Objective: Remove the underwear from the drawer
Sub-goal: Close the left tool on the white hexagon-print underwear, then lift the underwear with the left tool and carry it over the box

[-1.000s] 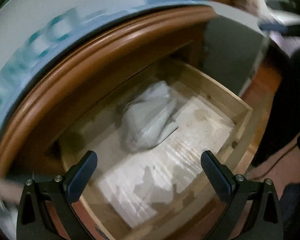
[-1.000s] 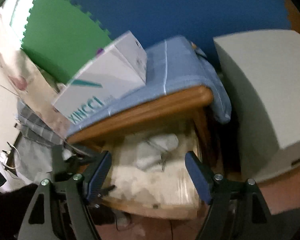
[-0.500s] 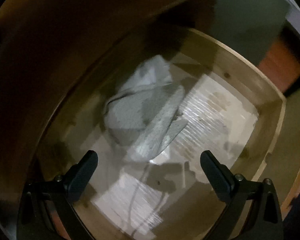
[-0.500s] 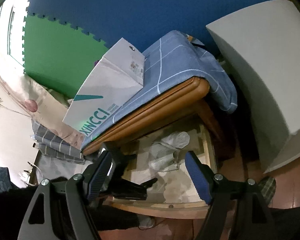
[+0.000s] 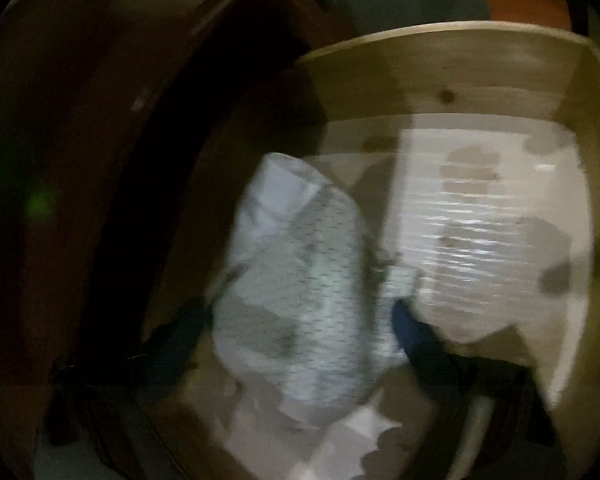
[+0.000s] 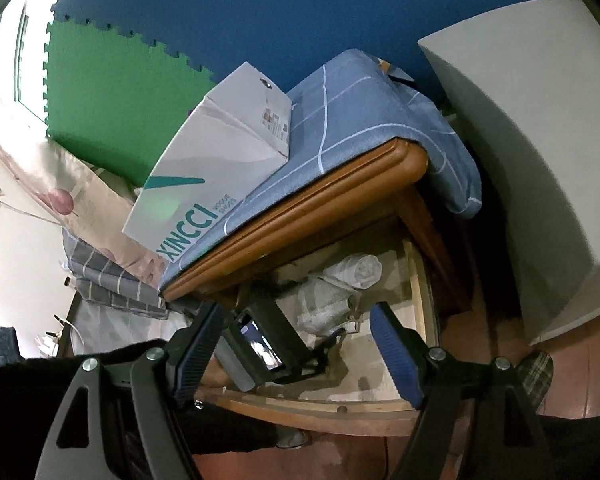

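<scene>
Left gripper (image 5: 300,320) inside open drawer (image 5: 452,76), jaws just closing around pale patterned underwear (image 5: 304,280); contact blurred, grip uncertain. Bare liner to its right. Right gripper (image 6: 296,352) outside drawer front, jaws released, empty. Beyond: table edge (image 6: 300,216).

Left wrist close inside drawer (image 5: 452,68), right wrist farther back, both views sharing it

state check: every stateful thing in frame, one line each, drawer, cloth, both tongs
drawer: pulled open under the wooden top.
underwear: lying crumpled on the drawer floor, between the left tongs' fingers.
left tongs: inside the drawer, jaws have just been closing around the underwear; blur hides whether the pads press yet.
right tongs: open, nothing between the jaws, held outside the drawer.
XINCCI box: closed, on the blue cloth-covered top.
</scene>
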`<action>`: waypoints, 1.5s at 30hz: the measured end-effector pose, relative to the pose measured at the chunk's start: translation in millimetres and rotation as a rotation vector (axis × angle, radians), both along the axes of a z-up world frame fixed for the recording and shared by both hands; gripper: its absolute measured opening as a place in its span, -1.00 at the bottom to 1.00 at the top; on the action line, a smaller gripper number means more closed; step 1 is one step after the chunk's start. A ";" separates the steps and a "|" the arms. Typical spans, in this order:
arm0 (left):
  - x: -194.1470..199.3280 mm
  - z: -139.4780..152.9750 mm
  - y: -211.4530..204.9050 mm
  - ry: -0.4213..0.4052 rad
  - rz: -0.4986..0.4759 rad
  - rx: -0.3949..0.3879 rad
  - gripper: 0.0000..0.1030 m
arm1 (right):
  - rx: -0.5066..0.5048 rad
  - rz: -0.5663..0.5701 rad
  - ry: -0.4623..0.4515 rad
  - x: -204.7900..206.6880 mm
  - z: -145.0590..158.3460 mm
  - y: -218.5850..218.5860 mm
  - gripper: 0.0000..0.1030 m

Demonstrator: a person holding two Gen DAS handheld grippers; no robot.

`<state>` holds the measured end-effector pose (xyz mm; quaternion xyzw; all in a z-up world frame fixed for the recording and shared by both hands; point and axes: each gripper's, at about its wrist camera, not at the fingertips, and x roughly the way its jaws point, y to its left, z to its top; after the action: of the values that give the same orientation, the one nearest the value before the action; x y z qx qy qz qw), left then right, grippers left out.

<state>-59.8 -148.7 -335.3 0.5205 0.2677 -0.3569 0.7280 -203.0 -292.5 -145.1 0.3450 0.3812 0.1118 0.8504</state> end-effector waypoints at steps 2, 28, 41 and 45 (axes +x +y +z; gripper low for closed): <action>2.2 0.1 0.4 0.019 0.024 0.022 -0.35 | -0.011 0.008 0.005 1.7 -1.2 2.2 0.51; -81.8 257.9 125.5 0.222 0.612 -0.731 -0.76 | -0.458 0.125 0.111 22.3 -22.4 73.5 0.51; -68.1 389.3 161.3 -0.028 0.650 -0.911 -0.76 | -0.516 0.160 0.118 22.3 -23.7 86.0 0.51; -59.4 414.8 160.9 -0.086 0.652 -0.926 -0.75 | -0.516 0.170 0.115 21.6 -24.7 88.5 0.51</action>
<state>-119.2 12.2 79.4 0.0515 0.2003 -0.1722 0.9631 -181.5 -204.0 -169.8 0.0895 0.4724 0.0623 0.8746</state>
